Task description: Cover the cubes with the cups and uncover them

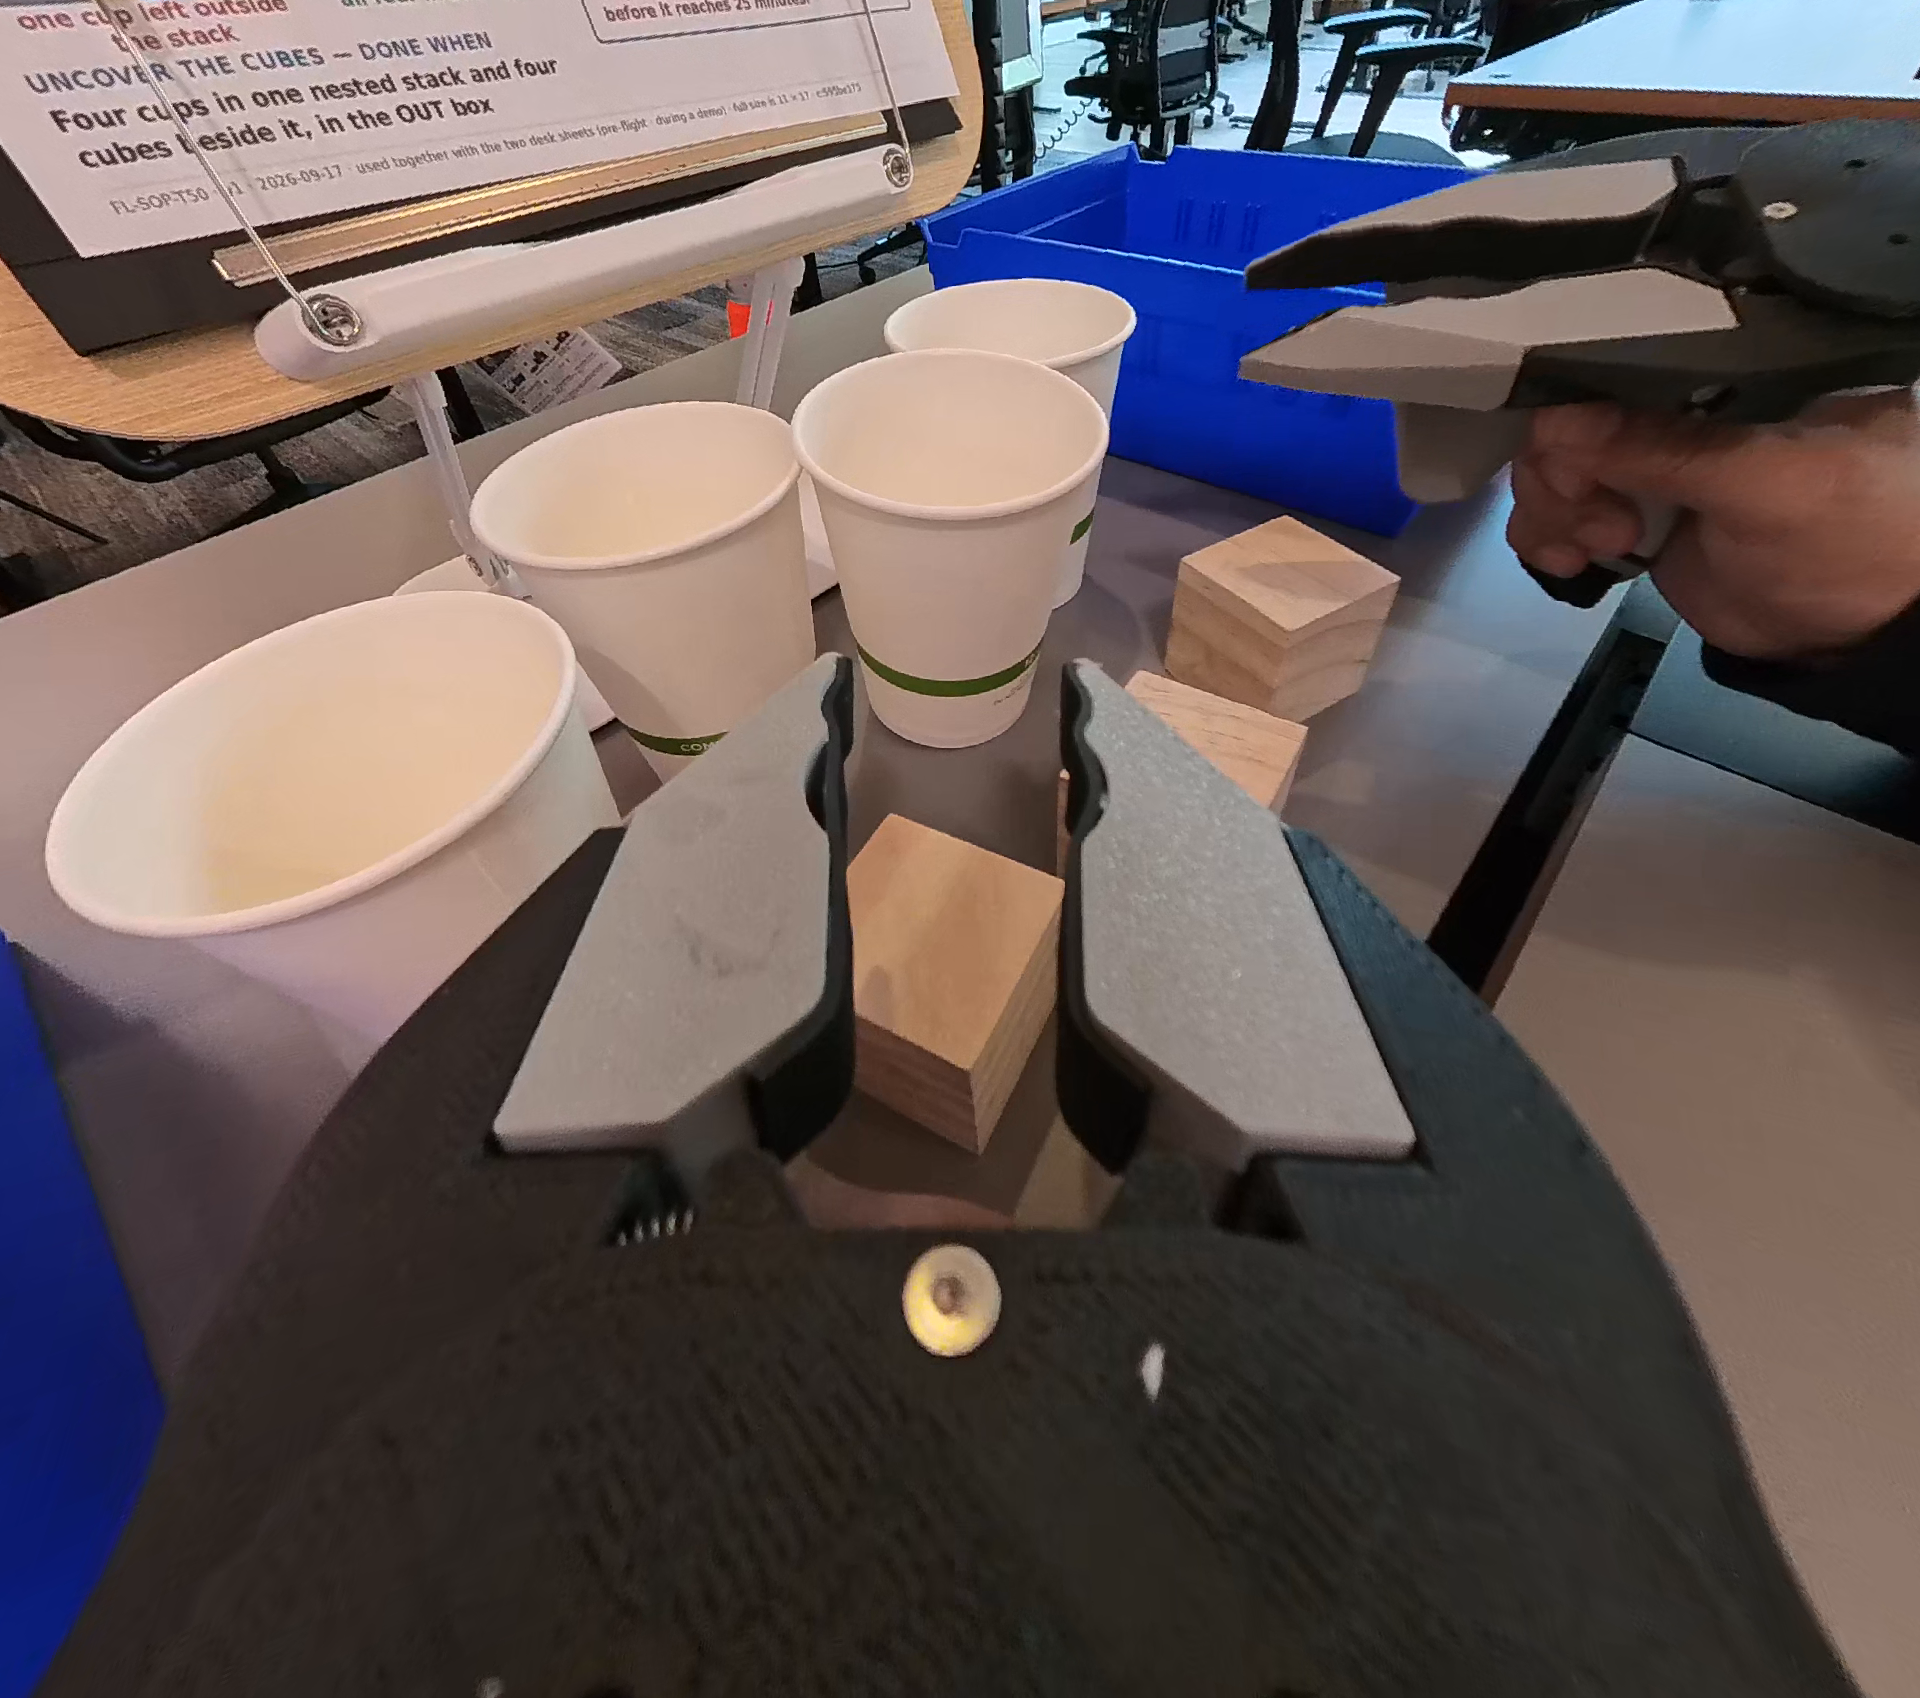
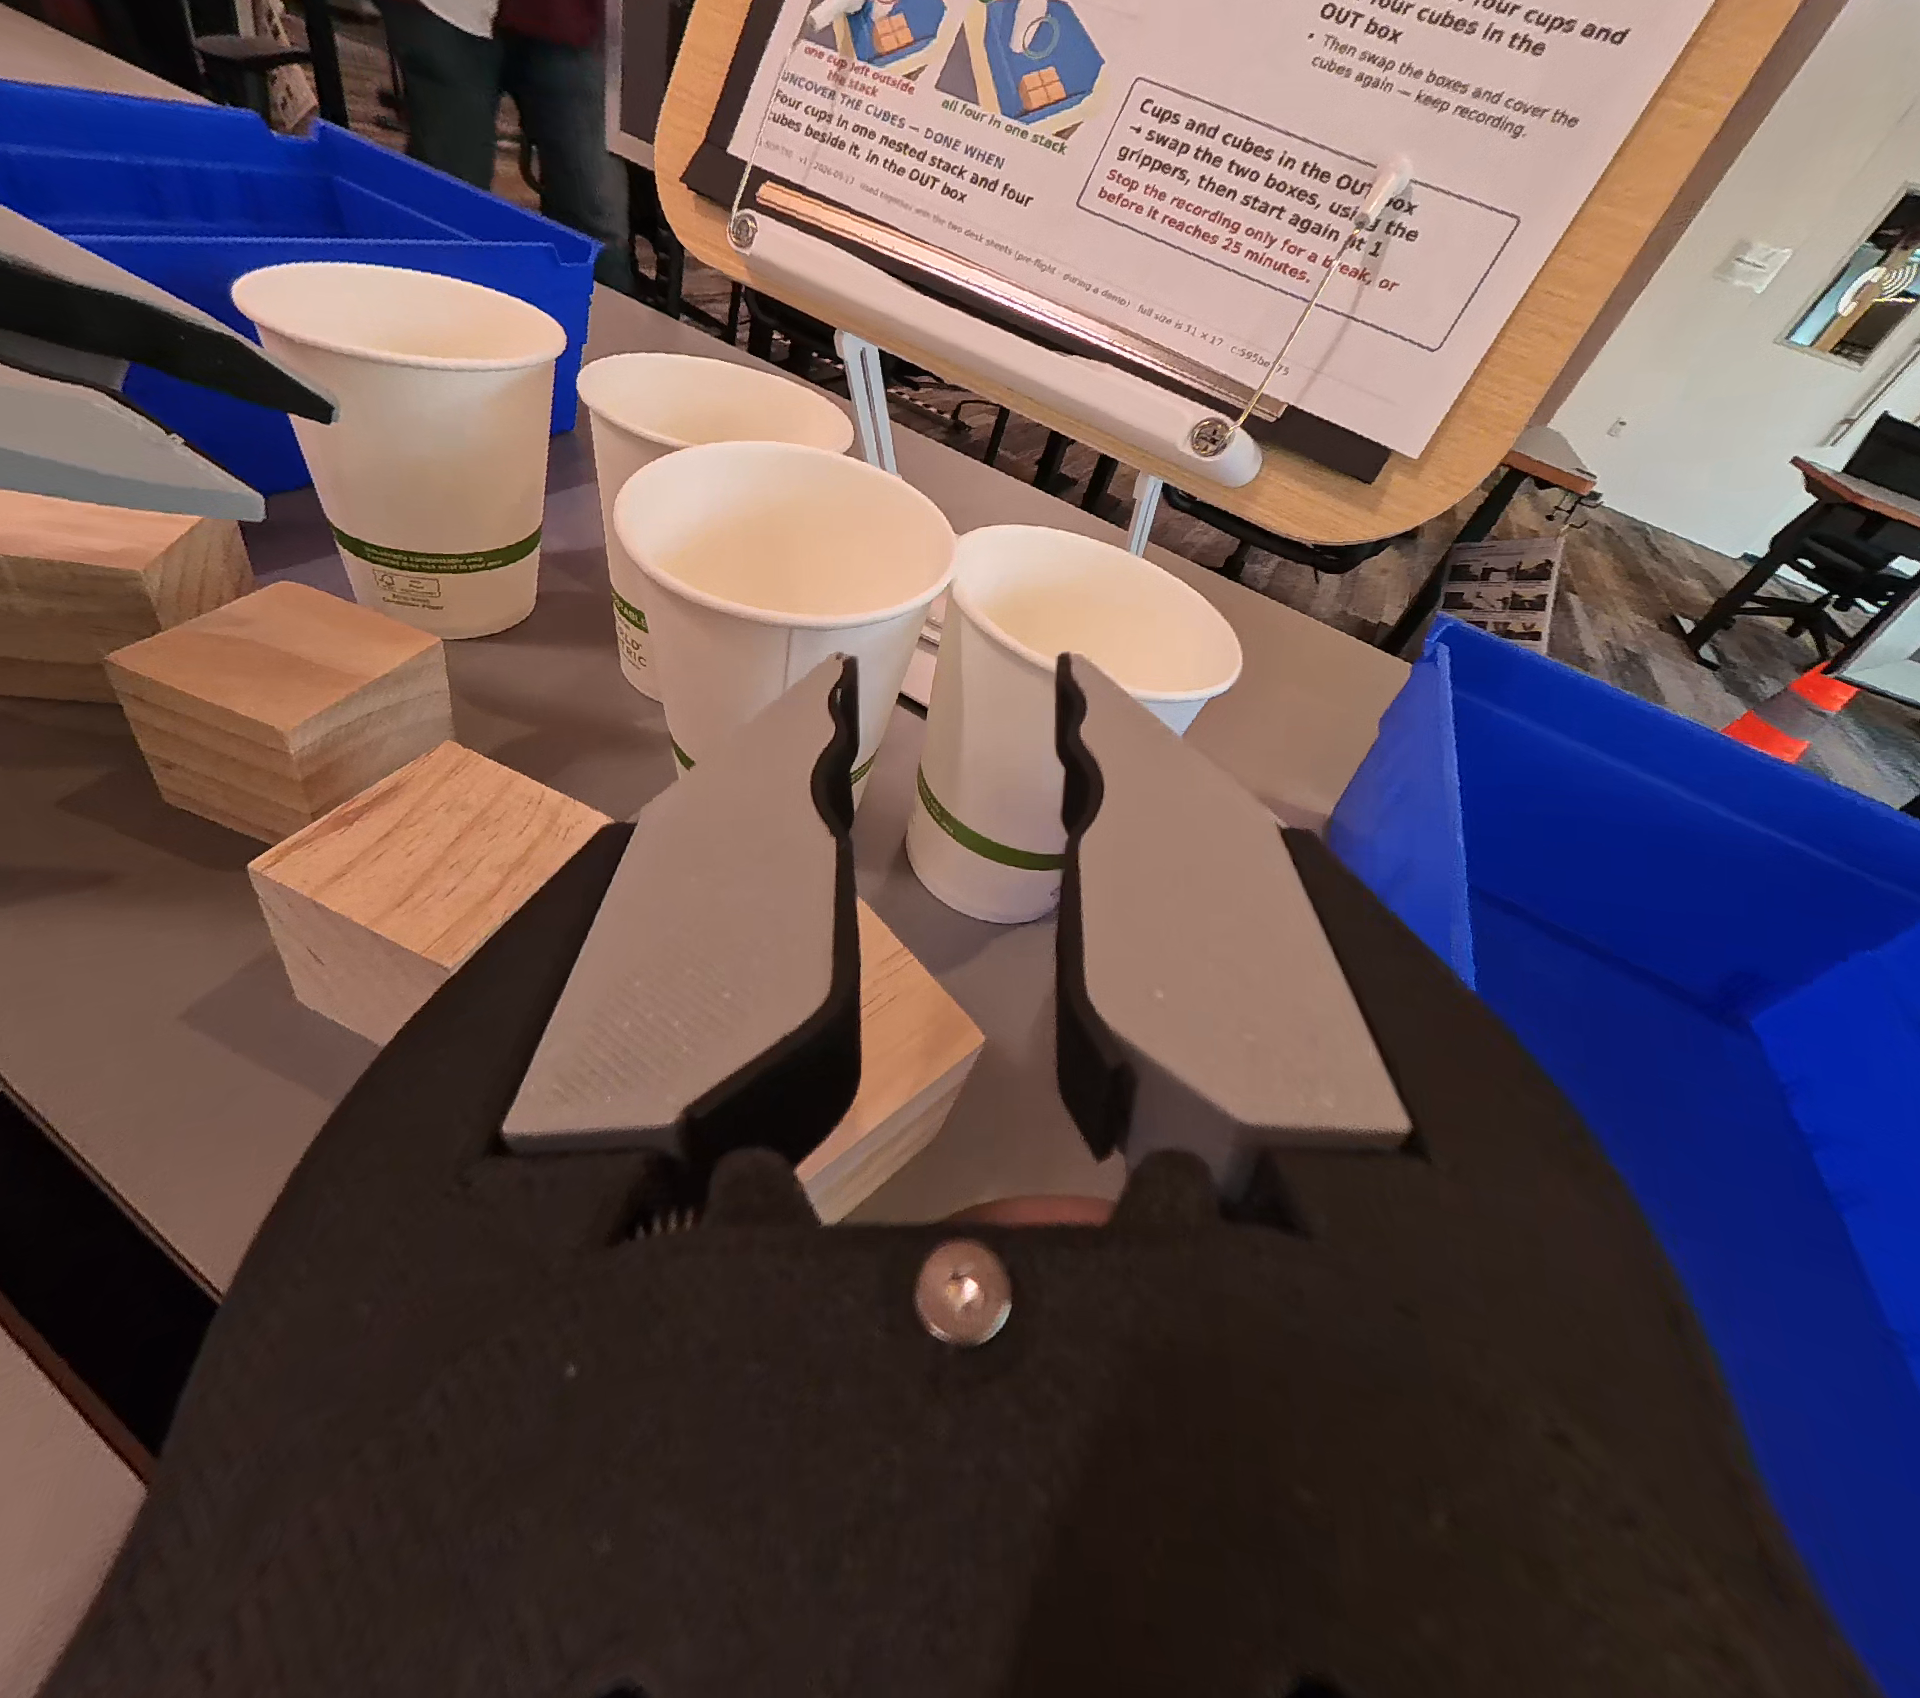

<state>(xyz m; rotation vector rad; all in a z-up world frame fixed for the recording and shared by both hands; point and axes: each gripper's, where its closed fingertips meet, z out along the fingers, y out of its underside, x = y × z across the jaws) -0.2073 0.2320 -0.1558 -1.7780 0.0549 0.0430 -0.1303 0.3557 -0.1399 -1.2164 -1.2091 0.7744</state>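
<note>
Several white paper cups stand mouth up on the grey mat, the nearest in the left wrist view (image 1: pixel 312 765) and others behind it (image 1: pixel 644 526) (image 1: pixel 951 526); they also show in the right wrist view (image 2: pixel 779 568) (image 2: pixel 405 422). My left gripper (image 1: pixel 956 682) is open, and a wooden cube (image 1: pixel 951 973) on the mat shows between its fingers. Two more cubes (image 1: pixel 1283 609) (image 1: pixel 1226 739) lie to the right. My right gripper (image 2: pixel 951 672) is open and empty above another cube (image 2: pixel 904 1056); it also shows held in a hand in the left wrist view (image 1: pixel 1278 323).
A blue bin (image 1: pixel 1143 246) stands behind the cups and another blue bin (image 2: pixel 1662 921) stands at the right. A stand with an instruction sheet (image 2: pixel 1195 90) rises behind the cups. A dark gap (image 1: pixel 1538 817) marks the table's edge. People and office chairs are far behind.
</note>
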